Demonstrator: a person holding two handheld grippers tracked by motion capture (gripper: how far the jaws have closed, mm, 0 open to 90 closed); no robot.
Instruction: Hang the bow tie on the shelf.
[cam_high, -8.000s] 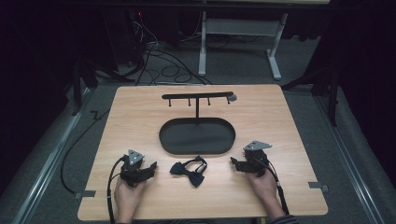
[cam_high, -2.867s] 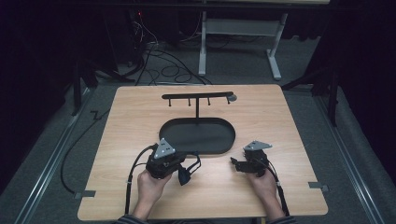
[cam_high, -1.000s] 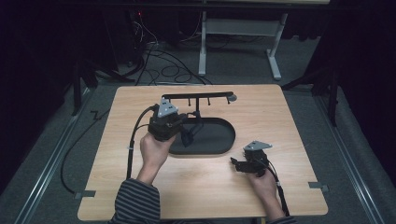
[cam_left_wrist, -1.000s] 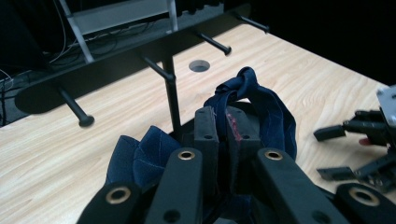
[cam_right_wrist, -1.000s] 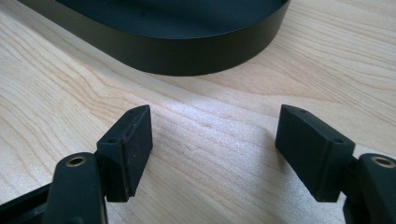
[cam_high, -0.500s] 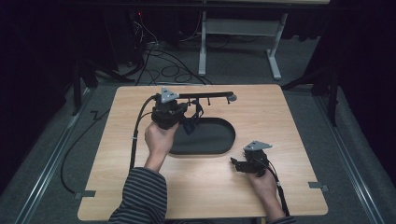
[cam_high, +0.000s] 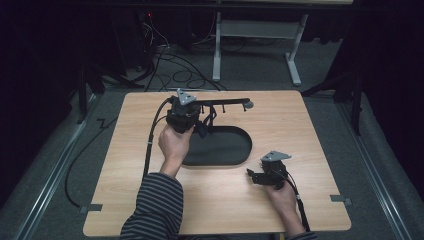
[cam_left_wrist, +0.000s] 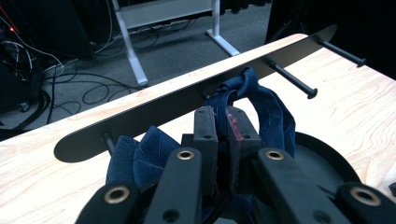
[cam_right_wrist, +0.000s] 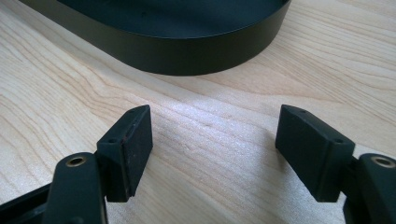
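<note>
Left gripper (cam_left_wrist: 223, 140) is clamped tight on a dark blue fabric bow tie (cam_left_wrist: 254, 100), soft and creased, held right up against the flat black metal bar (cam_left_wrist: 154, 114) of the rack, just beside 1 of its round pegs (cam_left_wrist: 292, 79). Below sits the oval black tray (cam_high: 235, 150), matte, nothing in it. Right gripper (cam_right_wrist: 215, 149) rests on the pale woodgrain table (cam_right_wrist: 196, 93), jaws spread wide, holding nothing.
</note>
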